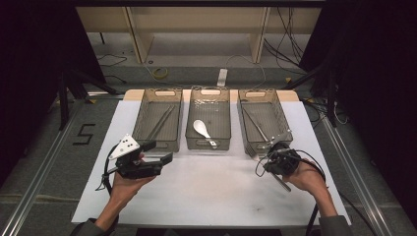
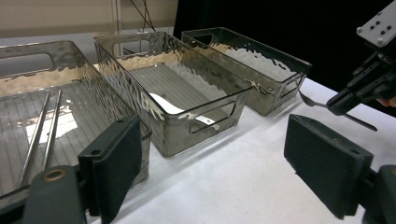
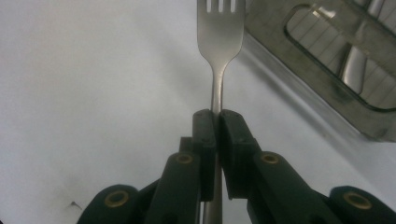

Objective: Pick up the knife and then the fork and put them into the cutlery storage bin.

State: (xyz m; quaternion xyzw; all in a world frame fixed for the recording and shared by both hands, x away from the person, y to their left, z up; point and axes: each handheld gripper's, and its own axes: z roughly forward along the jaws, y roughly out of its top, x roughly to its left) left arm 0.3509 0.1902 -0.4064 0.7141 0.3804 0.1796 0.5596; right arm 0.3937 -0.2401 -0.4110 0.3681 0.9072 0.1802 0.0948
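My right gripper [image 3: 218, 116] is shut on the handle of a metal fork [image 3: 219, 32], whose tines point away over the white table. In the high view that gripper [image 1: 269, 158] hovers just in front of the right bin [image 1: 280, 115], with the fork [image 1: 252, 151] sticking out to the left. My left gripper [image 1: 160, 151] stands open in front of the left bin [image 1: 142, 115], nothing between its pads [image 2: 116, 158]. From the left gripper view, the right gripper [image 2: 362, 91] and its fork [image 2: 313, 101] show at the far right.
Three clear grey bins stand in a row at the table's back. The left bin holds metal chopsticks [image 1: 161, 123], the middle bin [image 1: 222, 118] a white spoon [image 1: 201, 129], the right one a metal utensil [image 1: 255, 125]. White table surface [image 1: 211, 187] lies in front.
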